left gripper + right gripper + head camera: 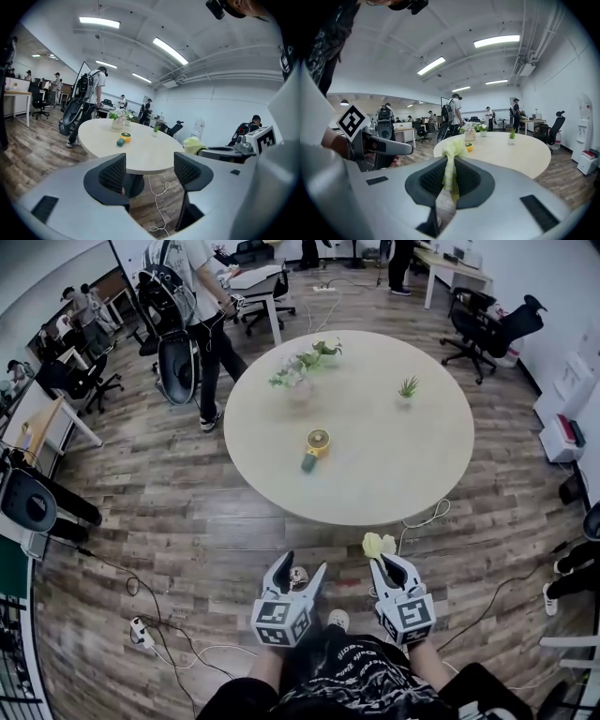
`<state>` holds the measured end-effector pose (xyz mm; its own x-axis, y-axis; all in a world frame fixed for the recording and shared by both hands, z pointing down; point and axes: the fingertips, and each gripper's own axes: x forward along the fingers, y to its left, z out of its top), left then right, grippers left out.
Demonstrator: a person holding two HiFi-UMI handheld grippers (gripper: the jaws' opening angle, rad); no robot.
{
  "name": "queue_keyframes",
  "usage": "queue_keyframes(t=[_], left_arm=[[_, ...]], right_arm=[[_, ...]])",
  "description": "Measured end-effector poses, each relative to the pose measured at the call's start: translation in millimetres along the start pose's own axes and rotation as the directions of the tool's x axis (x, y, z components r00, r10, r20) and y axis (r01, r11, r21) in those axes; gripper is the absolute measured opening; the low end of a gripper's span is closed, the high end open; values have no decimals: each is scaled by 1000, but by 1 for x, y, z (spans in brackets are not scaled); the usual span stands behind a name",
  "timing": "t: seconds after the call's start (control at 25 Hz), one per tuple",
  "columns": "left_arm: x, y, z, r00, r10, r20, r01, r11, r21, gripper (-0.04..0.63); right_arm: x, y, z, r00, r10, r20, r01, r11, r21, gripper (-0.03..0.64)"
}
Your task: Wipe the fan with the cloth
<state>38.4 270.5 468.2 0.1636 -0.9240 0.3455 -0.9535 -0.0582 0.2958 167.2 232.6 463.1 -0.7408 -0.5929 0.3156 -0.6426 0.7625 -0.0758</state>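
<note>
A small yellow fan (319, 441) with a teal handle lies near the middle of the round table (412, 474); it shows small in the left gripper view as the fan (124, 138) and behind the cloth in the right gripper view as the fan (469, 146). My right gripper (385, 564) is shut on a pale yellow cloth (378, 544), which stands up between its jaws as the cloth (452, 161). My left gripper (298, 571) is open and holds nothing. Both grippers hang over the floor, short of the table's near edge.
A vase of flowers (296, 377) and two small potted plants (407, 388) stand on the table's far half. Cables and a power strip (142, 634) lie on the wooden floor. A person (202, 306) stands left of the table; office chairs (487, 329) and desks ring the room.
</note>
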Motion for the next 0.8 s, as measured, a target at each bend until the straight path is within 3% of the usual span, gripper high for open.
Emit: queue_keyframes(t=[0.32,0.8], left_arm=[[54,28,8,998,-27,-50,28,999,21,345],[162,94,65,990,-96,-104,103,992,70,345]], right_arm=[[42,-23,-3,999,-38,-25,39,999,37,40],[156,-65,43,991,-124,-45,125,992,29,41]])
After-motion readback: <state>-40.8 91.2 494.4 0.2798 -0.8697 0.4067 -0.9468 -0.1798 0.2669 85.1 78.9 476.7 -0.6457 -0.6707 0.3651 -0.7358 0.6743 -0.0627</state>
